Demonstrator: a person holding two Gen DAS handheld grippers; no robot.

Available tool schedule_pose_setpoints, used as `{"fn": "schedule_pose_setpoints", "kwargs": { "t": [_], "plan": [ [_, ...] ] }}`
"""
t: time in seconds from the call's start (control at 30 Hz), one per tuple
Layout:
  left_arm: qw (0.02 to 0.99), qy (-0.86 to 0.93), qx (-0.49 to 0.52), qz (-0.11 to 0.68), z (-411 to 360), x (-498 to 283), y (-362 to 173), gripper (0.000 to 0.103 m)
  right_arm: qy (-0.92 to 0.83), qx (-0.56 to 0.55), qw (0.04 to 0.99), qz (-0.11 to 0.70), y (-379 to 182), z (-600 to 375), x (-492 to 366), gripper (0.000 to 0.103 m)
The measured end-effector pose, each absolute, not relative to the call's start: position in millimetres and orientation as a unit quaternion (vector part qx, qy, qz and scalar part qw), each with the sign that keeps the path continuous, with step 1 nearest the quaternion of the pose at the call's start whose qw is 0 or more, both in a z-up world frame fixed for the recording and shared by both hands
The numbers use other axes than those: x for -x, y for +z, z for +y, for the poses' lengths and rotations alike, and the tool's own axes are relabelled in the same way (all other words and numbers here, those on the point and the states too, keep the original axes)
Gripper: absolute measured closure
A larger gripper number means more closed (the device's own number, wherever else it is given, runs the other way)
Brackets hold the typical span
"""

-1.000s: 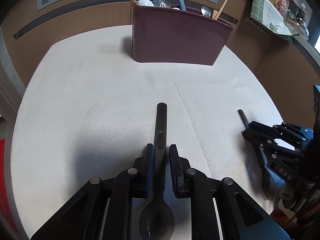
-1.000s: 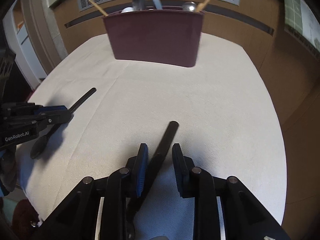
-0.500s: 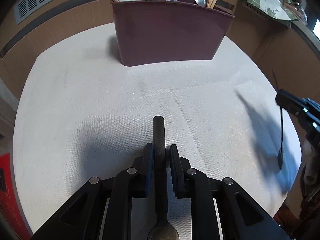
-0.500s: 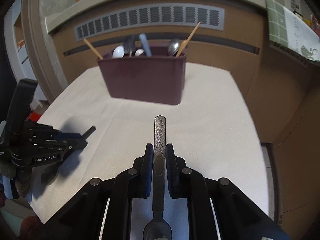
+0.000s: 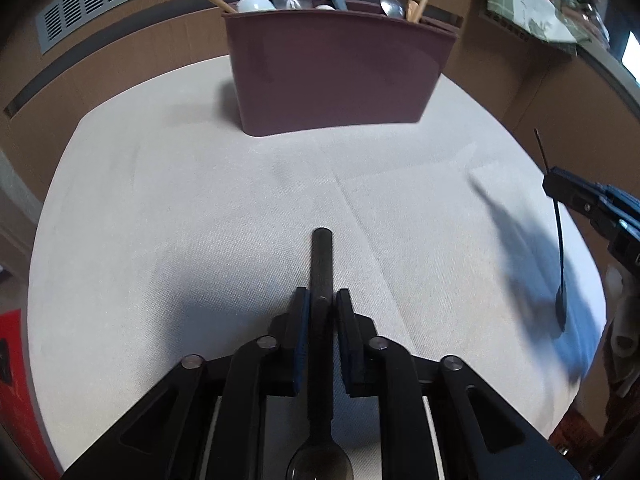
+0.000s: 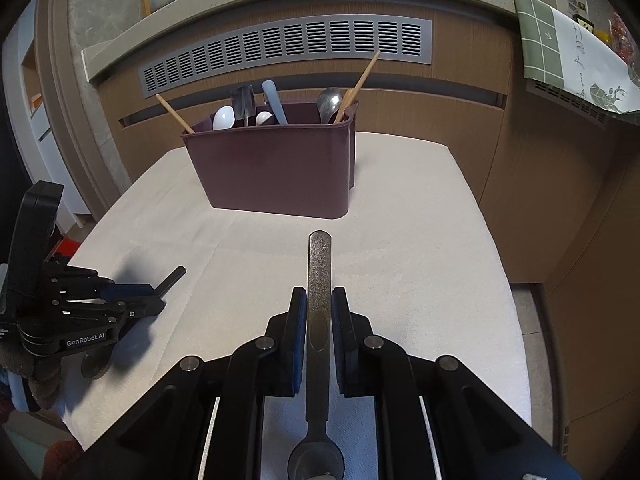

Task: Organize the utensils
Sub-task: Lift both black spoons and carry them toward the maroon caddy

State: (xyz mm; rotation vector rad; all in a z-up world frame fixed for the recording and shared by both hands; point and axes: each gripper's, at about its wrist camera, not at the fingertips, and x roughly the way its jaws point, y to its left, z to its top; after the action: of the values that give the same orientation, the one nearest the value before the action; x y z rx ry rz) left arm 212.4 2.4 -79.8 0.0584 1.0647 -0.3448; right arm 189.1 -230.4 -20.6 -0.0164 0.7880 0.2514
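A: Starting at the left, what has the left gripper (image 5: 321,304) got?

B: Its jaws are clenched on a dark spoon (image 5: 322,272), handle pointing to 12 o'clock, bowl back at 6 o'clock and cut off by the frame edge. Under it lies the white cloth (image 5: 160,216); its left edge curves off at 9 o'clock, with a red patch (image 5: 16,380) beyond that I cannot identify.

A: Room ahead of it?

B: Bare cloth from the handle tip to the maroon utensil caddy (image 5: 336,68) at 12 o'clock, well apart from the spoon.

A: And the right gripper (image 6: 319,304)?

B: Jaws grasping a speckled grey spoon (image 6: 319,280), handle also toward 12 o'clock, bowl partly cut off at the bottom. In the left wrist view this spoon hangs bowl-down at 3 o'clock, clear of the cloth.

A: Edges on that side?

B: The cloth's right edge drops off at 3 o'clock toward brown cabinet panels (image 6: 552,184). Open cloth lies between spoon tip and caddy.

A: What is in the caddy?

B: Wooden chopsticks (image 6: 358,84), white spoons (image 6: 223,117), a metal spoon (image 6: 329,101), a pale blue handle (image 6: 274,102). Only the tops show; compartments are hidden behind its front wall.
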Motion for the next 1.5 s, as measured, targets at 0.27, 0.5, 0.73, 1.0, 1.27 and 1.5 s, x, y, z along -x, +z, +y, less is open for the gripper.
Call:
{"fn": "schedule_pose_setpoints", "kwargs": {
  "t": [0.27,0.5,0.73,1.0,1.27,1.5],
  "plan": [
    [0.902,-0.169,0.097,0.386,17,-191,-22,0.091,0.115,0.014,0.918,0.378,-13,-235,-185,0.092],
    [0.915,-0.17,0.094,0.353,19,-185,4,0.092,0.114,0.009,0.925,0.362,-3,-236,-182,0.092],
    [0.904,-0.168,0.088,0.382,20,-193,-8,0.092,0.114,0.015,0.922,0.369,-9,-233,-184,0.092],
    [0.881,-0.17,0.075,0.435,11,-180,-48,0.081,0.107,0.011,0.916,0.387,-21,-242,-185,0.092],
    [0.893,-0.136,0.03,0.429,1,-139,-69,0.053,0.105,-0.007,0.905,0.411,-40,-251,-184,0.092],
    [0.896,-0.093,0.007,0.433,-11,-149,-73,0.053,0.109,-0.011,0.905,0.411,-42,-247,-182,0.092]
  ]
}}
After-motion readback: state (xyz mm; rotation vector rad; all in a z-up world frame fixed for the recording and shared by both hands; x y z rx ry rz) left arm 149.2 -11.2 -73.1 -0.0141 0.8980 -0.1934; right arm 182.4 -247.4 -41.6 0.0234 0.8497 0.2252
